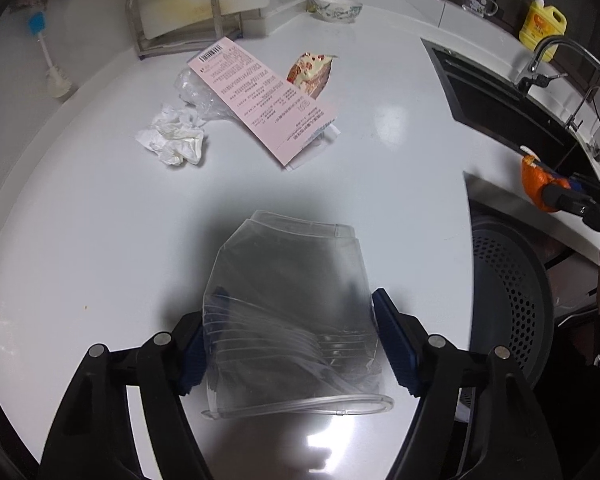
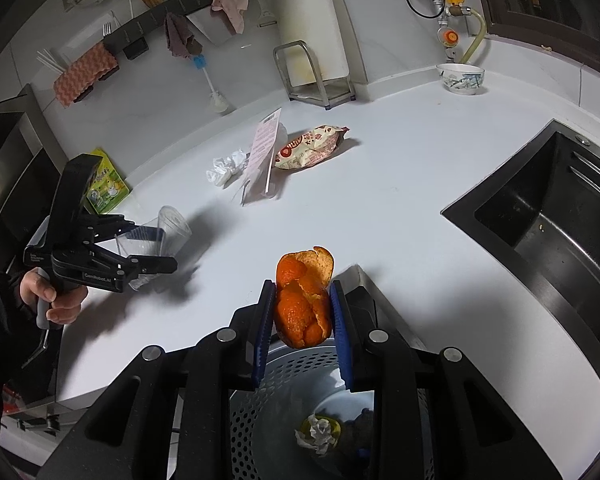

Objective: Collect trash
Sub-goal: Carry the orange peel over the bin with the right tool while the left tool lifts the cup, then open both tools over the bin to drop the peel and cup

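The right gripper (image 2: 303,330) has its jaws clamped on an orange peel (image 2: 304,300) above the bin (image 2: 260,420), while the left gripper (image 1: 296,344) grips a clear plastic cup (image 1: 288,312) over the table (image 1: 380,160).

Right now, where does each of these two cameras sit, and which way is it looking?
Left wrist view: rides on the left tongs, looking forward over the white counter; its black arms and blue pads clamp a clear plastic cup.
Right wrist view: rides on the right tongs, looking forward and down; they pinch orange peel above the perforated bin; the person's left hand shows.
Shared: the pink receipt, crumpled tissue, snack wrapper, sink, and each other's tongs.
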`<state>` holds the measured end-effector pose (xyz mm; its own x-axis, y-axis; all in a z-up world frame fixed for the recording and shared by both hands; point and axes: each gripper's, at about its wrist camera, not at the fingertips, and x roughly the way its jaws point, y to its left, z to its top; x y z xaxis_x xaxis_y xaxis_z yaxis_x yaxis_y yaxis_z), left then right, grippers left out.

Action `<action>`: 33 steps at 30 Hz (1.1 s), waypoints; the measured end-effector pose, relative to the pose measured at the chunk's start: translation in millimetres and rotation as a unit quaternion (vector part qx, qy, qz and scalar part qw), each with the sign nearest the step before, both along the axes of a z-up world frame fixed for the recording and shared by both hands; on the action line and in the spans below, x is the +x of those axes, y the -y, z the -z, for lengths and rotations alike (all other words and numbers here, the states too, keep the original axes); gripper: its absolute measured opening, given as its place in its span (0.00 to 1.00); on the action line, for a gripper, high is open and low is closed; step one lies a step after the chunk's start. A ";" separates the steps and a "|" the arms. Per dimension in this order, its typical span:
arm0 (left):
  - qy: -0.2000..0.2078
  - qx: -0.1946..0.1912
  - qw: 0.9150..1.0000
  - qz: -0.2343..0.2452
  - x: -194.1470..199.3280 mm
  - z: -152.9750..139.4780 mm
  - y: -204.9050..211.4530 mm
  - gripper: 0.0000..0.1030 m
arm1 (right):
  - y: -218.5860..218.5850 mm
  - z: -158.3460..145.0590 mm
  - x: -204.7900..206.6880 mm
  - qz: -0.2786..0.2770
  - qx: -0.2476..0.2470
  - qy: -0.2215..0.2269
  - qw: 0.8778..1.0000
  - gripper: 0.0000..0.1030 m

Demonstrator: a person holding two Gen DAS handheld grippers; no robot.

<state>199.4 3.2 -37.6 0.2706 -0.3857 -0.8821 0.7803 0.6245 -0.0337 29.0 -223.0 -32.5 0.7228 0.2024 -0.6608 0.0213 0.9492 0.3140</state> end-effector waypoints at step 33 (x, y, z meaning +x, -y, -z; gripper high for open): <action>0.087 -0.114 0.946 -0.289 -229.7 -13.7 18.5 0.69 | 15.9 55.3 -127.3 -0.015 0.043 -0.027 0.999 0.26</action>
<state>-30.3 -15.3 -23.9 0.6283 -0.3041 -0.7160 0.3160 0.9408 -0.1223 -98.3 -238.9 -87.8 0.6791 0.2819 -0.6778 0.0119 0.9190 0.3941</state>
